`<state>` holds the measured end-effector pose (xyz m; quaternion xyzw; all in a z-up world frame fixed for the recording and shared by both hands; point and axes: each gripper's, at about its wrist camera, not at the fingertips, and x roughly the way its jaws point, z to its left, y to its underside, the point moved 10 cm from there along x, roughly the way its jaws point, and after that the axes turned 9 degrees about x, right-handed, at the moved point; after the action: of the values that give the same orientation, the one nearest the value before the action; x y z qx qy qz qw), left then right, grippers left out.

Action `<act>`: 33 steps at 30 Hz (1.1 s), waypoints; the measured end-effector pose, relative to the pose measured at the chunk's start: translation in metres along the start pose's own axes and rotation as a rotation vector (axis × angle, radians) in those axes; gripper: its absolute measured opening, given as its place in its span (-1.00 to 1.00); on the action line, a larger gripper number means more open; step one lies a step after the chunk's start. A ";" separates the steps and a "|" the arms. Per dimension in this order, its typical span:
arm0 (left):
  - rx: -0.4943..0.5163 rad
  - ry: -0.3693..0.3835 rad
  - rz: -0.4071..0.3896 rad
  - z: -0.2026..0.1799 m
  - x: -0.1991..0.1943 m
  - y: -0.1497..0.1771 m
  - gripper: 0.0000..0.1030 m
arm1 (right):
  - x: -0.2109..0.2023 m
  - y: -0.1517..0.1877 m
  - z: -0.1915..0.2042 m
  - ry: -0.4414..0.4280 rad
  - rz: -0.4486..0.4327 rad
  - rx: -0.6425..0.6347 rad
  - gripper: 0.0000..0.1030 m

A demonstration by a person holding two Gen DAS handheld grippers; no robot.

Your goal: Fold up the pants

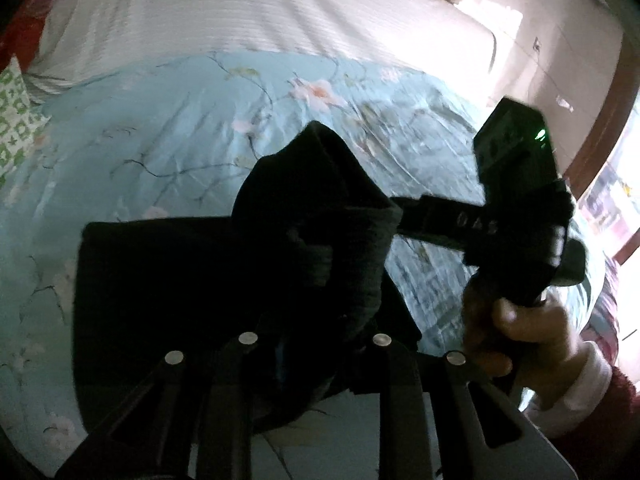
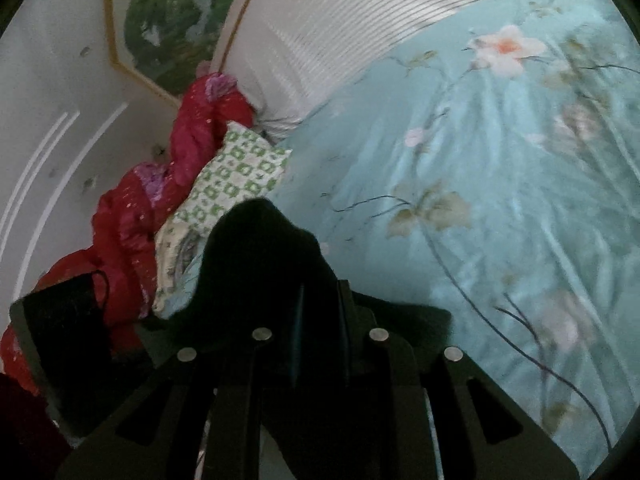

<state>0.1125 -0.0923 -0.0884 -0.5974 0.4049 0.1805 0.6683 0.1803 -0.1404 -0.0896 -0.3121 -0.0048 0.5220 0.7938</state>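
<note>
The black pants [image 1: 192, 288] hang in a folded bundle above the light blue floral bedspread [image 1: 160, 140]. My left gripper [image 1: 316, 312] is shut on the pants' dark cloth, which hides its fingertips. My right gripper [image 1: 394, 216] reaches in from the right and is shut on the upper fold of the pants. In the right wrist view the pants [image 2: 264, 256] bunch up over my right gripper [image 2: 320, 304], whose fingers are closed on the cloth above the bedspread [image 2: 500, 200].
A white ribbed cover [image 1: 248, 12] lies at the far side of the bed. A green-and-white patterned pillow [image 2: 232, 192], a red quilt [image 2: 136, 216] and a black bag [image 2: 68, 340] lie at the bed's left edge by the wall.
</note>
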 end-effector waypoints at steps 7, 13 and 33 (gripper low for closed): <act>0.053 0.034 -0.003 -0.016 0.004 0.006 -0.08 | -0.030 0.005 -0.014 0.141 -0.079 0.034 -0.14; 0.079 0.129 -0.015 -0.031 -0.010 0.013 0.10 | -0.054 0.013 -0.014 0.218 -0.155 0.058 0.28; -0.146 0.055 -0.108 0.067 -0.079 0.022 0.40 | -0.060 0.014 0.044 0.366 -0.222 -0.032 0.59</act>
<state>0.0707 -0.0050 -0.0457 -0.6701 0.3760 0.1567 0.6205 0.1262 -0.1651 -0.0417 -0.4118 0.0967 0.3660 0.8289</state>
